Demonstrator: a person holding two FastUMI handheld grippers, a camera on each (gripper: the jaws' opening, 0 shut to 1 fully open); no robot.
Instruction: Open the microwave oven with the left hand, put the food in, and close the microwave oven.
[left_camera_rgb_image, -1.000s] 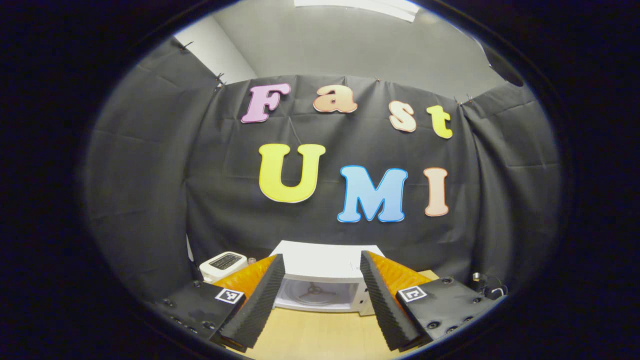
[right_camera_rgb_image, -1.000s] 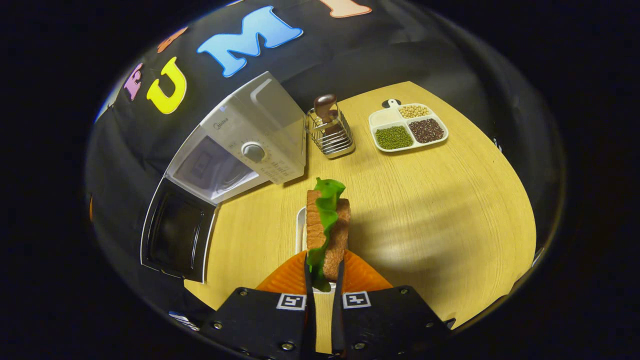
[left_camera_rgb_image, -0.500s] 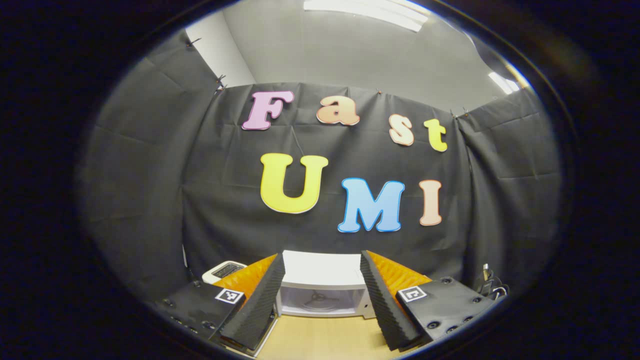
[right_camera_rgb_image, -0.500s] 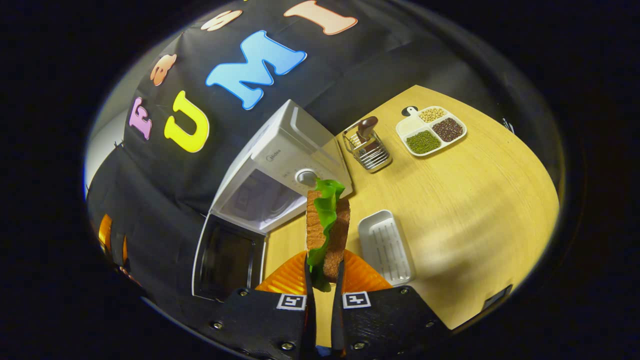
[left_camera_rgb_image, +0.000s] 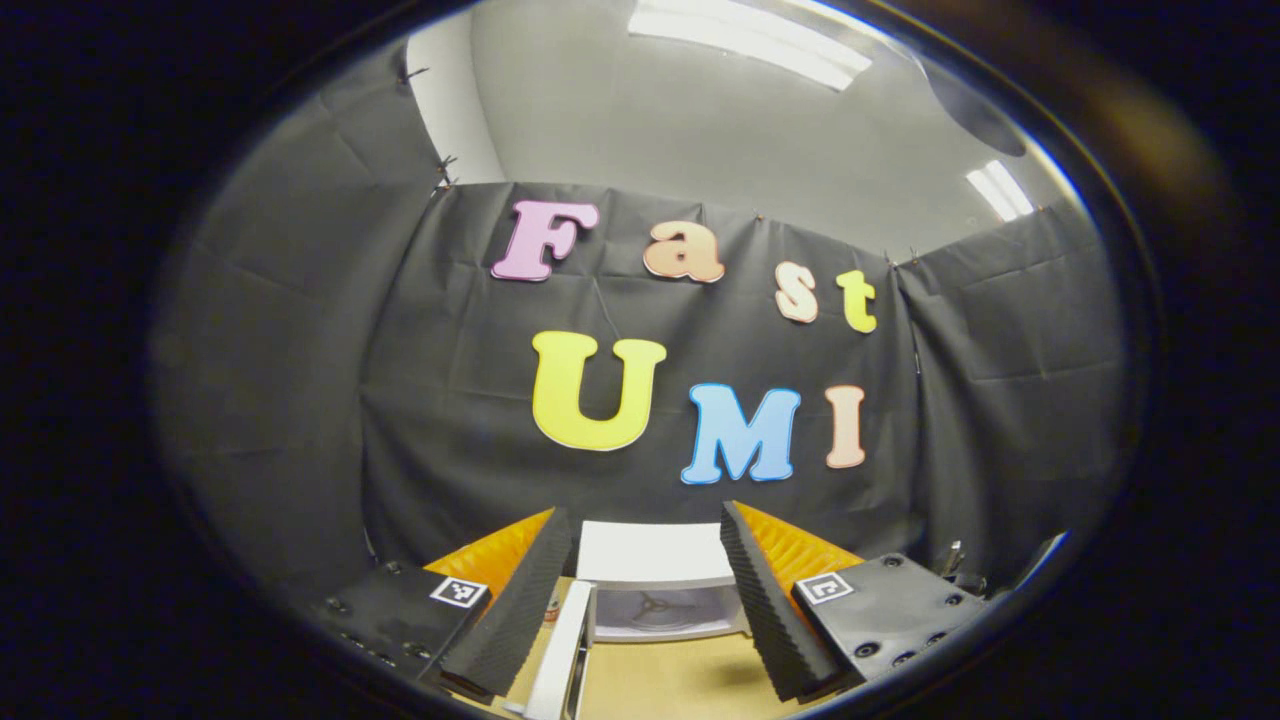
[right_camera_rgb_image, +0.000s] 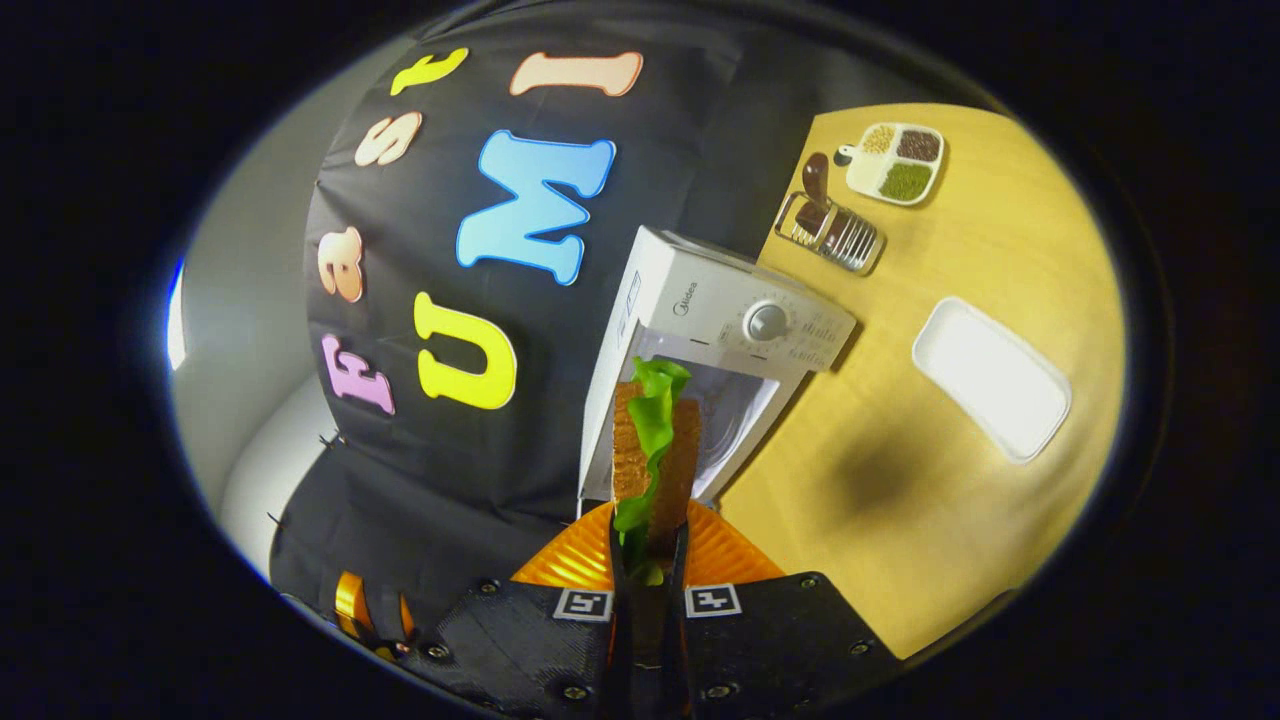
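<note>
1. The right gripper (right_camera_rgb_image: 646, 560) clamps a sandwich (right_camera_rgb_image: 655, 455), its two fingers pressed against the bread slices from either side, with a green lettuce leaf (right_camera_rgb_image: 652, 410) standing up between the slices

2. The sandwich is held in the air, end-on toward the open mouth of the microwave (right_camera_rgb_image: 725, 320); in the right gripper view it overlaps the lit white cavity (right_camera_rgb_image: 735, 410), though whether it has crossed the threshold cannot be told

3. The microwave's control panel, with a round dial (right_camera_rgb_image: 767, 321), lies on the side of the oven nearest the table's far end

4. The left gripper (left_camera_rgb_image: 645, 590) hangs with its jaws spread wide and nothing between them, pointed at the microwave (left_camera_rgb_image: 650, 555) from well back

5. In the left gripper view the oven's door (left_camera_rgb_image: 560, 650) is swung out and seen nearly edge-on at the left of the cavity, where the turntable hub (left_camera_rgb_image: 655, 607) is visible

6. On the wooden table (right_camera_rgb_image: 930, 480) an empty white tray (right_camera_rgb_image: 990, 378) lies apart from the oven, on its dial side

7. Farther off stand a wire rack (right_camera_rgb_image: 832, 232) holding a brown-handled item and, just beyond it, a divided dish (right_camera_rgb_image: 893, 162) of beans and grains

8. A strip light (left_camera_rgb_image: 750, 38) glows on the ceiling above the booth's cloth wall
</note>
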